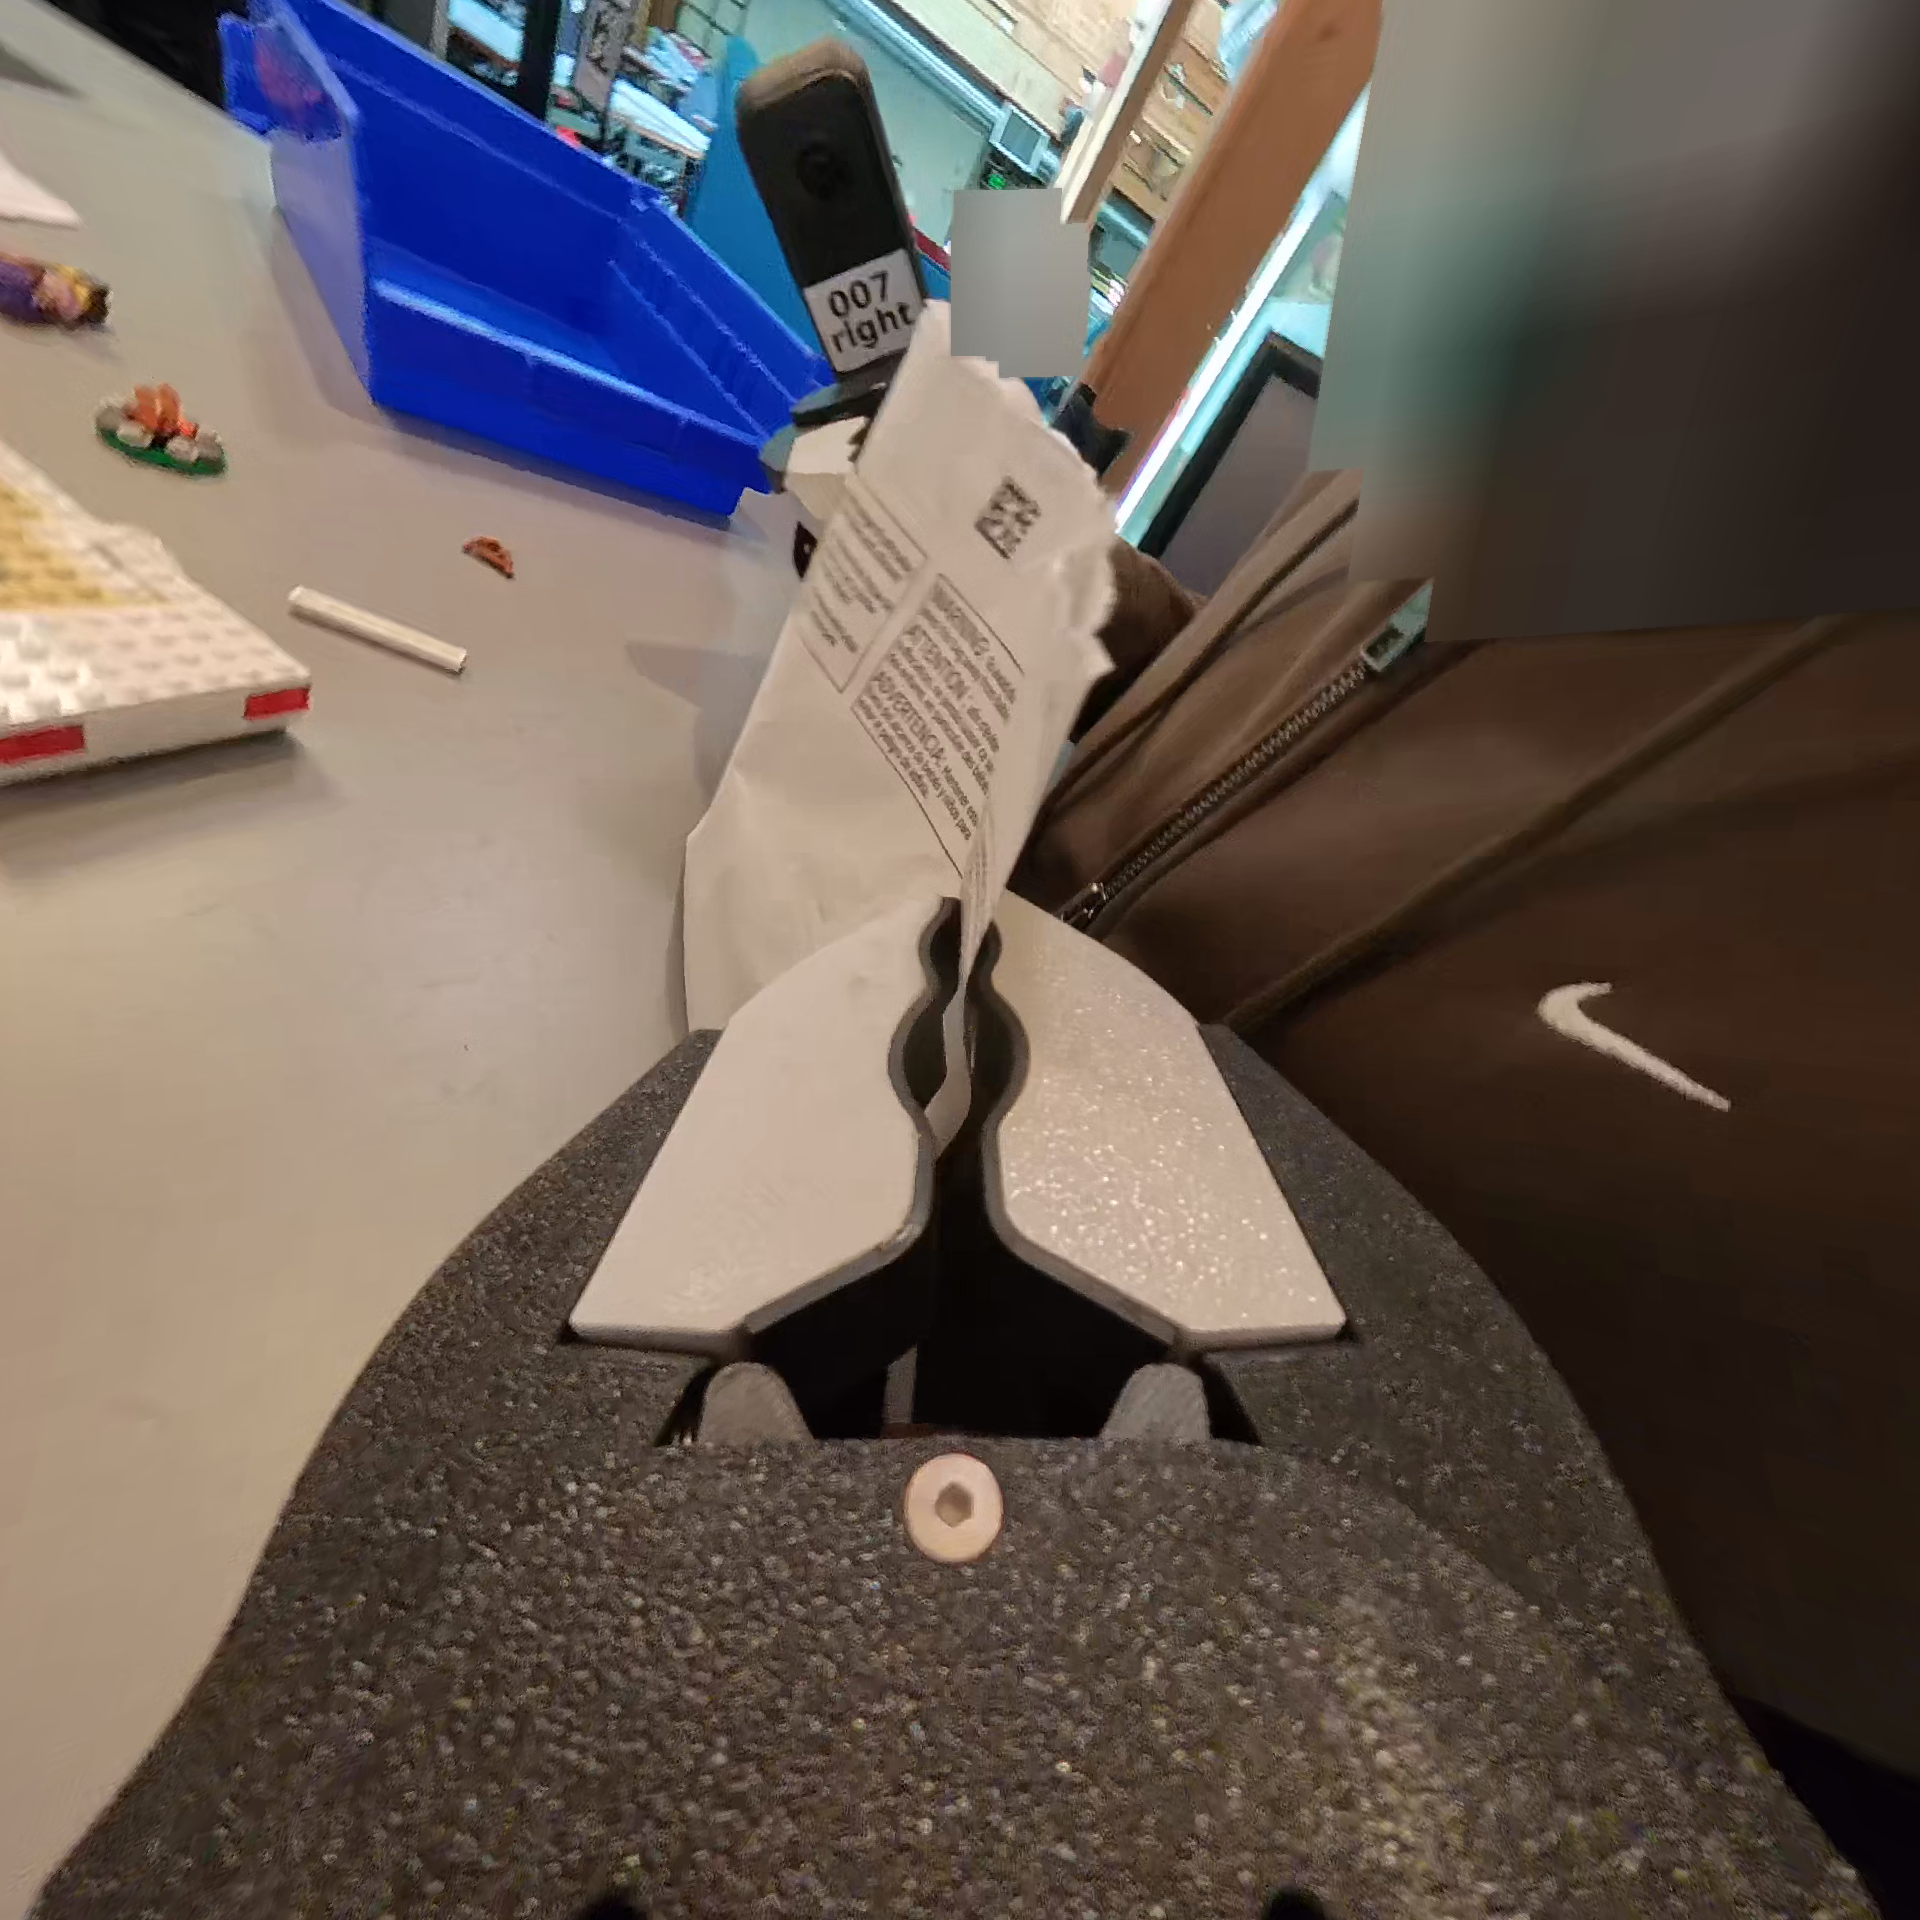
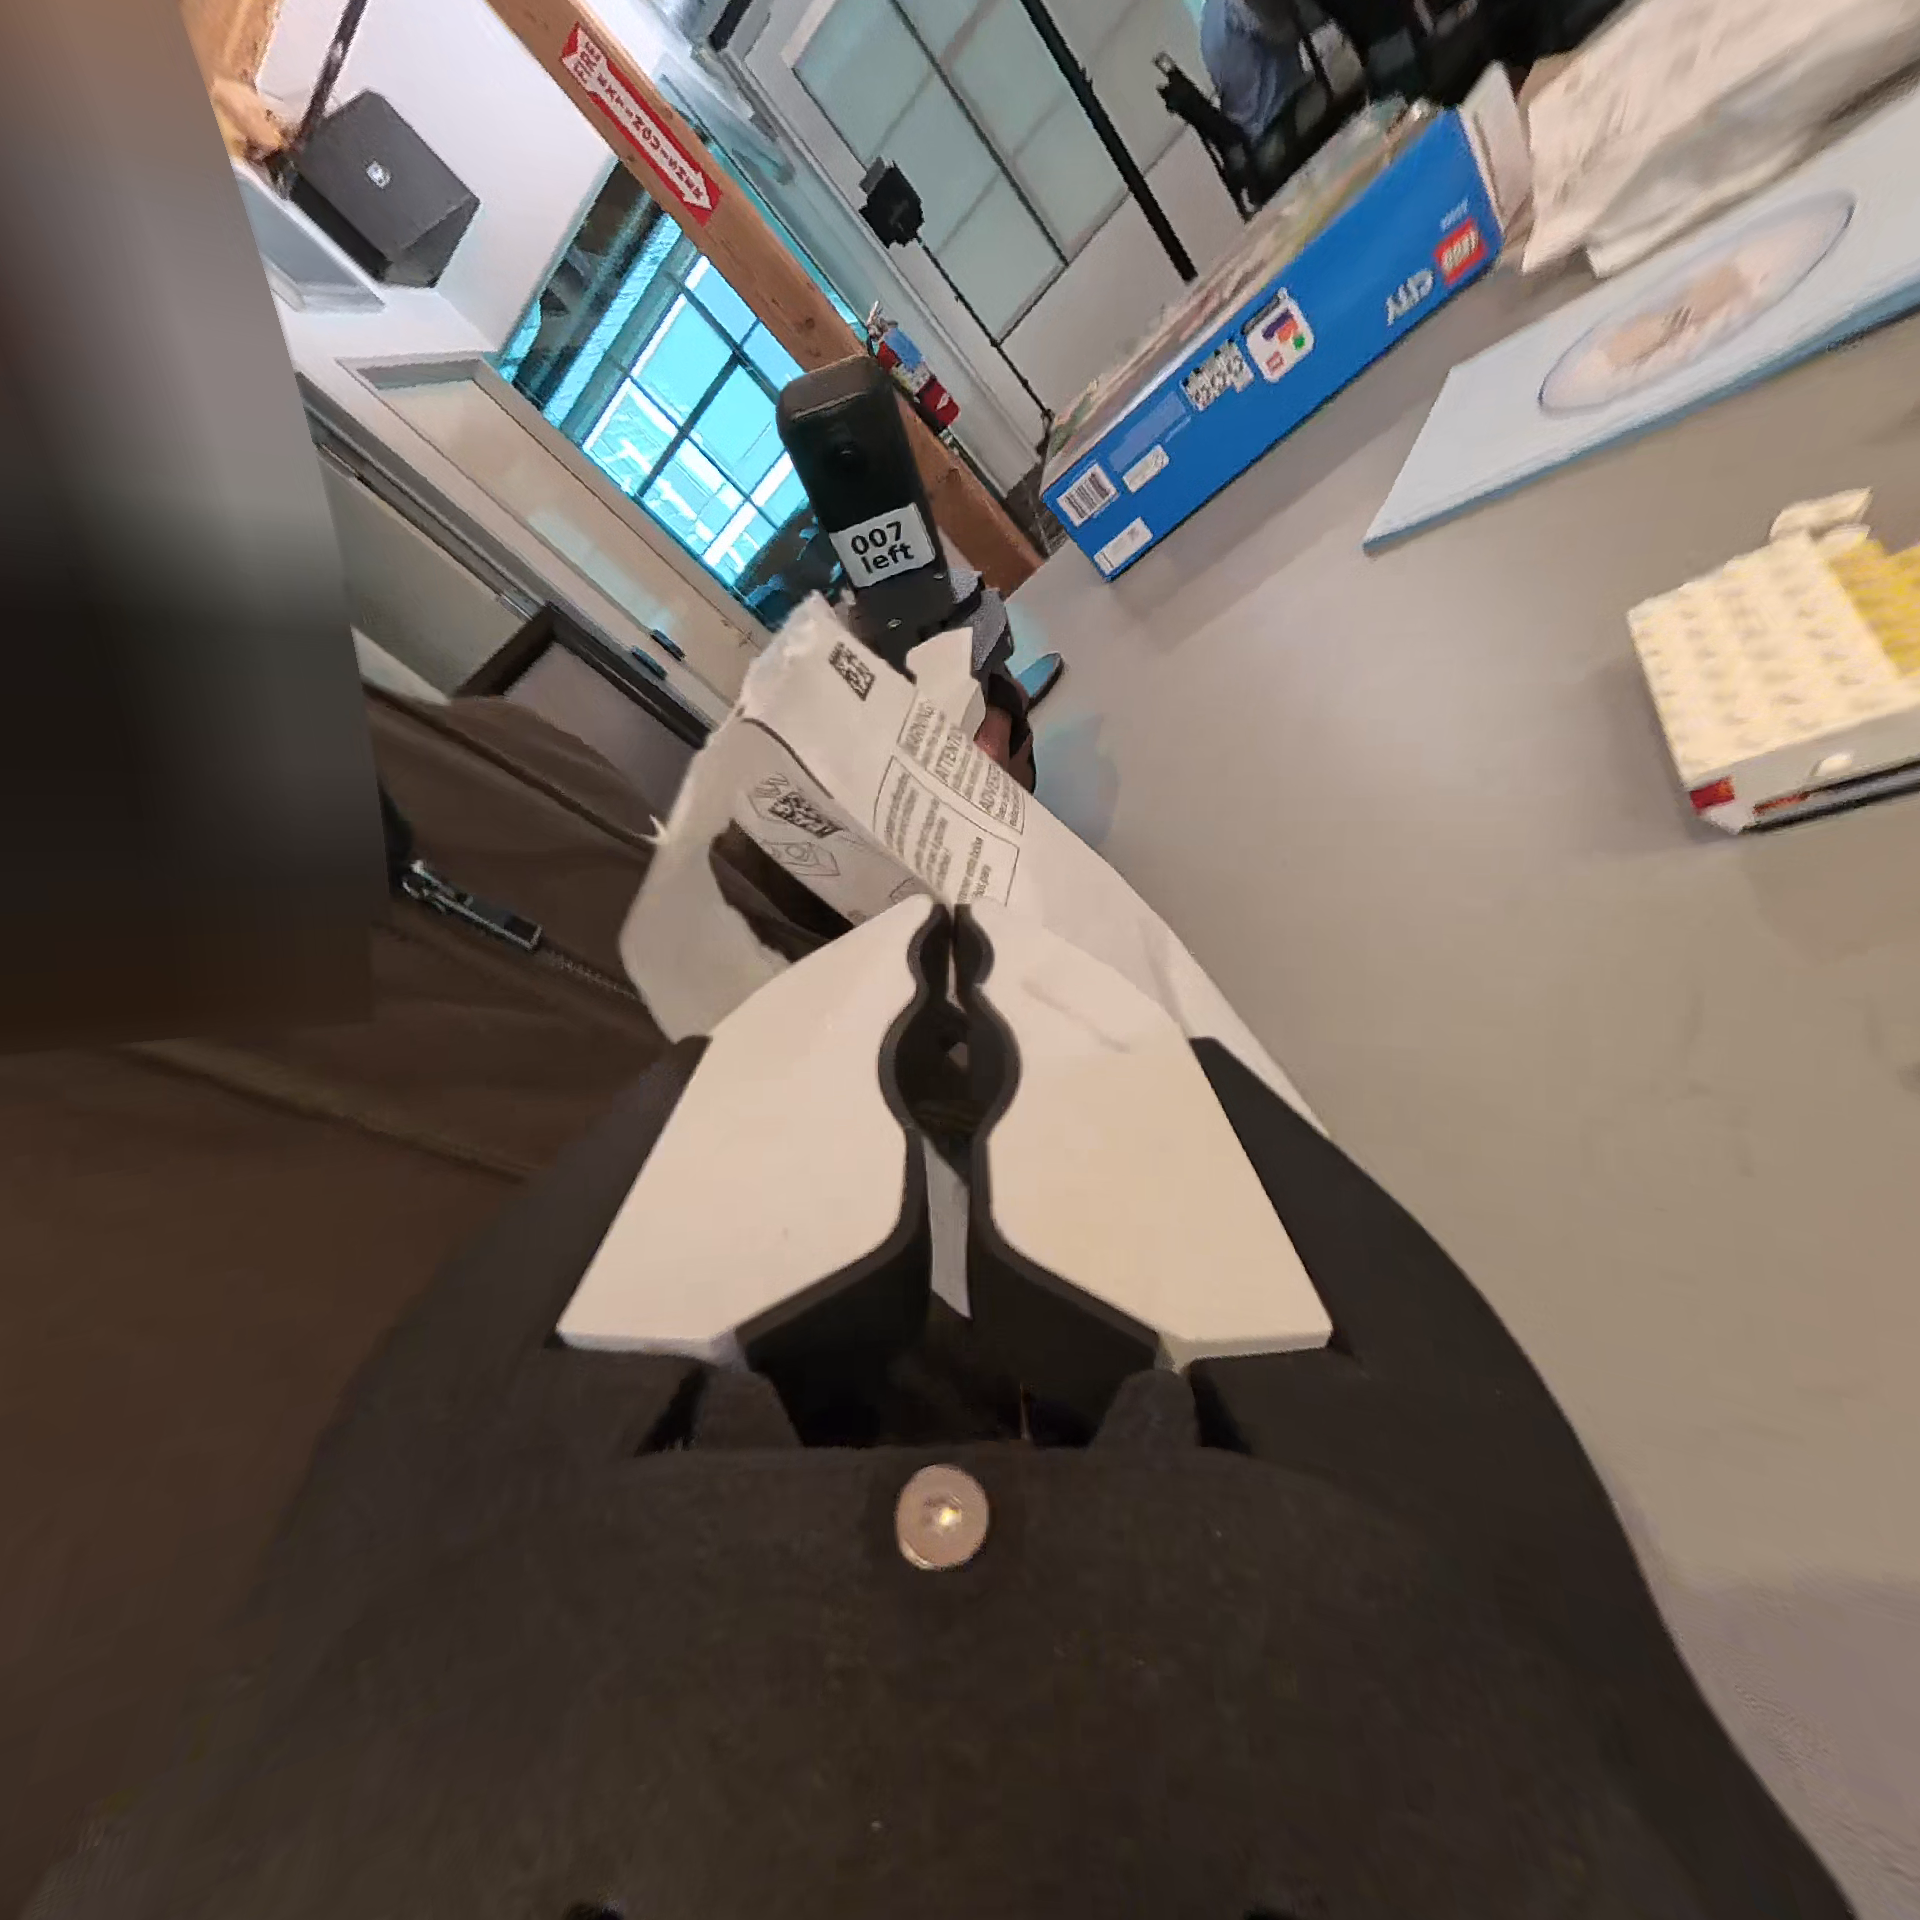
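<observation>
A white paper bag (image 1: 894,665) with black print and a torn top edge hangs between my two grippers above the grey table (image 1: 312,935). My left gripper (image 1: 971,935) is shut on one edge of the bag; the paper runs down between its pads. My right gripper (image 2: 951,920) is shut on the bag (image 2: 914,810) from the opposite side. The two grippers face each other across the bag. The right gripper's black camera (image 1: 831,197) shows behind the bag in the left wrist view, and the left one's camera (image 2: 857,468) in the right wrist view.
A blue plastic bin (image 1: 520,281), a white brick build (image 1: 114,644), a white stick (image 1: 374,629) and small pieces (image 1: 161,421) lie on the table. A blue box (image 2: 1278,353) and a light-blue booklet (image 2: 1621,353) lie farther off. A person's brown jacket (image 1: 1558,987) is close by. My hands' fingertips stand some 12 centimeters from each other. From either gripper's tips it is about 20 centimeters to the white brick build (image 1: 114,644). My right wrist view (image 2: 1758,639) looks at it from another angle.
</observation>
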The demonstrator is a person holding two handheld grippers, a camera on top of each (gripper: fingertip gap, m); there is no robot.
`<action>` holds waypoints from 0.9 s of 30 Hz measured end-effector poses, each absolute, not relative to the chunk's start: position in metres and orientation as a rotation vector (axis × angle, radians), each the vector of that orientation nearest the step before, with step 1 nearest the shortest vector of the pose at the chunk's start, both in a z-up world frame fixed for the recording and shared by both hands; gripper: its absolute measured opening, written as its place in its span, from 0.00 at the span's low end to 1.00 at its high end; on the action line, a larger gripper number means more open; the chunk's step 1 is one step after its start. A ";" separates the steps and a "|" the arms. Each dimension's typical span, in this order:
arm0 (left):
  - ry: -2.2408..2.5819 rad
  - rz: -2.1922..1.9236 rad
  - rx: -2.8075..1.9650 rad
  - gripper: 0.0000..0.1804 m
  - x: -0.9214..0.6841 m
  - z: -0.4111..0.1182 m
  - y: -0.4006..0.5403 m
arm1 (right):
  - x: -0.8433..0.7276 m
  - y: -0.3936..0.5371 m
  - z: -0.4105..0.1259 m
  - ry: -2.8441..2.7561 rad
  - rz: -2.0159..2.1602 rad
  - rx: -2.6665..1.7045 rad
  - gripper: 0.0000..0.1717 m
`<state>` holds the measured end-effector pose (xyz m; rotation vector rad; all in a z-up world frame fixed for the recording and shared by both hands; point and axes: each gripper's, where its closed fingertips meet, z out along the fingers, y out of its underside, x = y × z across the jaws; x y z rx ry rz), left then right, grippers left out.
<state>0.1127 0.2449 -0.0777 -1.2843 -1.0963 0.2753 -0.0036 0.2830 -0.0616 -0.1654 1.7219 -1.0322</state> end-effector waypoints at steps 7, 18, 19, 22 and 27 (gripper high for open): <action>-1.305 -0.092 -0.893 0.00 0.116 -0.080 0.239 | -0.006 0.296 -0.071 1.735 -0.722 0.020 0.00; -1.413 -0.240 -0.903 0.00 0.136 -0.090 0.276 | 0.017 0.342 -0.092 1.747 -0.369 0.079 0.00; -1.414 -0.246 -0.913 0.00 0.138 -0.091 0.280 | 0.019 0.345 -0.093 1.740 -0.355 0.074 0.00; -1.411 -0.279 -0.896 0.00 0.142 -0.093 0.286 | 0.022 0.352 -0.090 1.730 -0.366 0.014 0.00; -1.433 -0.319 -0.815 0.00 0.148 -0.100 0.290 | -0.010 0.355 -0.113 2.122 -0.736 -0.457 0.10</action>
